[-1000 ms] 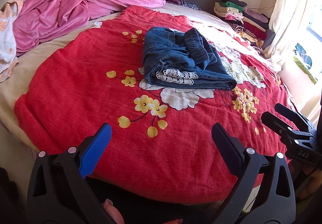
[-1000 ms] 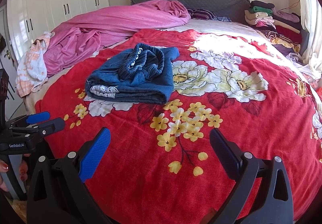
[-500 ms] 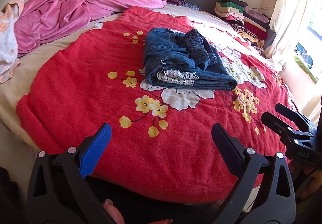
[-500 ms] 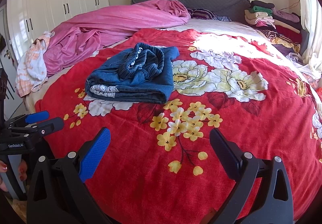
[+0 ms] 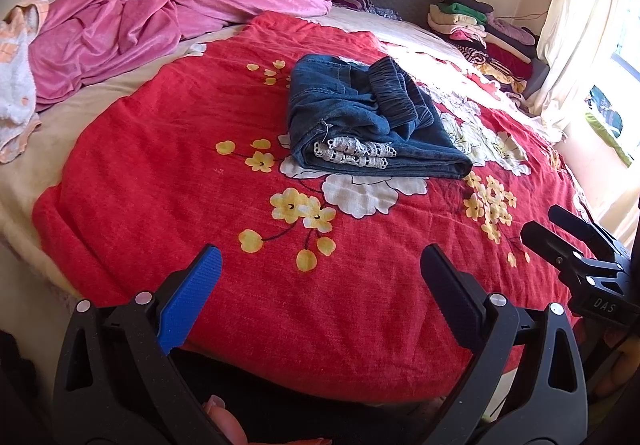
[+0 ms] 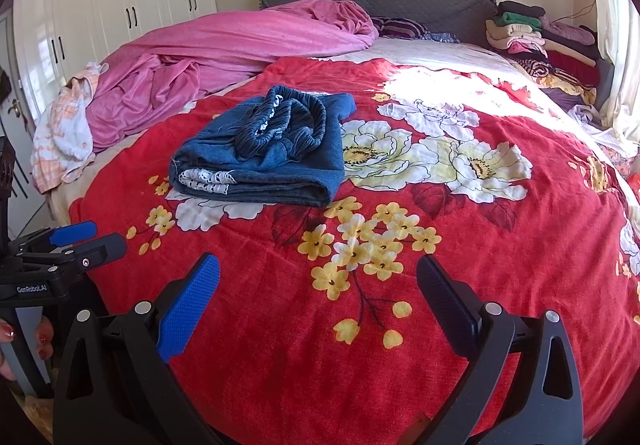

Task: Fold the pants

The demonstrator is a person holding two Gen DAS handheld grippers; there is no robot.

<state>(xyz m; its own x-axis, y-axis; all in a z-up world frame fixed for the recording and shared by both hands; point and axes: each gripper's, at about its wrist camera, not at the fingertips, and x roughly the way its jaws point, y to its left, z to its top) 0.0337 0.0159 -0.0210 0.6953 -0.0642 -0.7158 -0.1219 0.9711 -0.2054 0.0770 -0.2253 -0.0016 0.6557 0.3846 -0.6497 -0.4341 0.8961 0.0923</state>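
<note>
The pants (image 5: pixel 372 125) lay as a compact blue denim bundle on the red floral blanket (image 5: pixel 200 181), folded over with the gathered waistband bunched on top and a lace-trimmed hem showing at the near edge. In the right wrist view they sat toward eleven o'clock; in the left wrist view, near twelve. The fold looked essentially done, with perhaps only the rumpled waistband left to smooth. The left hand-held gripper (image 5: pixel 320 289) hung over the bed's near edge, jaws wide and empty, well apart from the bundle. The right hand-held gripper (image 6: pixel 318 295) likewise stood wide and held nothing. A pink duvet (image 6: pixel 224 57) lay heaped at ten o'clock.
</note>
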